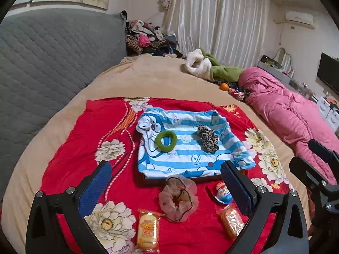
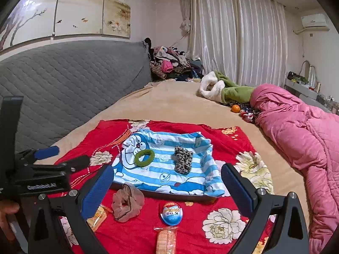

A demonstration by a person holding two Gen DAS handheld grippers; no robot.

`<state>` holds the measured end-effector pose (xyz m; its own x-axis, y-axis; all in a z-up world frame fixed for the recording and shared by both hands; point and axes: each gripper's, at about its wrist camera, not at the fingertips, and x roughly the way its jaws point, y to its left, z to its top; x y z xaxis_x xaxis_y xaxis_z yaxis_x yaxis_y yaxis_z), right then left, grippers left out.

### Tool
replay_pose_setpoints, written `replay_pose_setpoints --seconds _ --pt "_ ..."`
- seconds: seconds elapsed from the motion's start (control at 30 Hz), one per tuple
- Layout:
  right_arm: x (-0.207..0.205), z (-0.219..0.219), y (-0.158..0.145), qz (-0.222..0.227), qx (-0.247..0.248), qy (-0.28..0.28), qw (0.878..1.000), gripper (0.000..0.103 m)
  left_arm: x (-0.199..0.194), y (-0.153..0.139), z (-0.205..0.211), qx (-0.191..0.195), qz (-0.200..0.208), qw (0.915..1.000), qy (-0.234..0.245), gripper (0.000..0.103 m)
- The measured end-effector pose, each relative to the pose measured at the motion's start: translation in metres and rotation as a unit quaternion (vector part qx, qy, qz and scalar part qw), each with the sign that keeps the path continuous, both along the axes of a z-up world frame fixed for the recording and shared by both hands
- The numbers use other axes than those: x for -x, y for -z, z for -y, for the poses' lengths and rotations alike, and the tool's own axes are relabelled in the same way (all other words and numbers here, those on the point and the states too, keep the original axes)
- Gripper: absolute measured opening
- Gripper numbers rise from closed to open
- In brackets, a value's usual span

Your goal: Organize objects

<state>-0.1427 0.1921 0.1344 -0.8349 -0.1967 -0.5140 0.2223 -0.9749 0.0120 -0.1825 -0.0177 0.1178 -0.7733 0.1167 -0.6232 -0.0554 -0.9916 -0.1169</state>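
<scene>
Left wrist view looks down over a bed where a red floral cloth (image 1: 80, 148) lies spread on a beige blanket (image 1: 161, 80). On the cloth sits a dark tray (image 1: 203, 179) draped with a blue-and-white striped cartoon towel (image 1: 186, 148). A green hair tie (image 1: 166, 138) lies on the towel's left part and a leopard-print scrunchie (image 1: 207, 137) on its right, well apart. Just in front of the tray lies a sheer pinkish scrunchie (image 1: 178, 198). Beside it to the right is a blue-and-white egg-shaped candy (image 1: 220, 192), with two wrapped snack cakes nearer the camera: one on the left (image 1: 147, 230), one on the right (image 1: 231, 220). The left gripper (image 1: 167, 182) hangs above these items with its blue-padded fingers spread wide, holding nothing. In the right wrist view, the right gripper (image 2: 167, 182) is likewise wide open and empty above the cloth, with the left gripper's frame at that picture's left edge. A pink quilt (image 2: 296, 131) lies bunched along the bed's right side, and a small orange fruit (image 2: 235, 108) rests near it.
</scene>
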Motion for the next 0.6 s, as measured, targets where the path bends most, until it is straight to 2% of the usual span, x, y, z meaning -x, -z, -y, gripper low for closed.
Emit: replay_pose_setpoints --seconds 0.5,0.6 --pt "-0.035 0.009 -0.001 -0.016 -0.004 -0.003 1.000 0.102 -0.043 0.003 0.018 0.018 -0.007 0.9998 -0.002 0.102" --pt "-0.042 0.011 -0.002 -0.016 -0.004 -0.007 1.000 0.102 -0.050 0.006 0.022 0.009 -0.002 1.0000 -0.001 0.102"
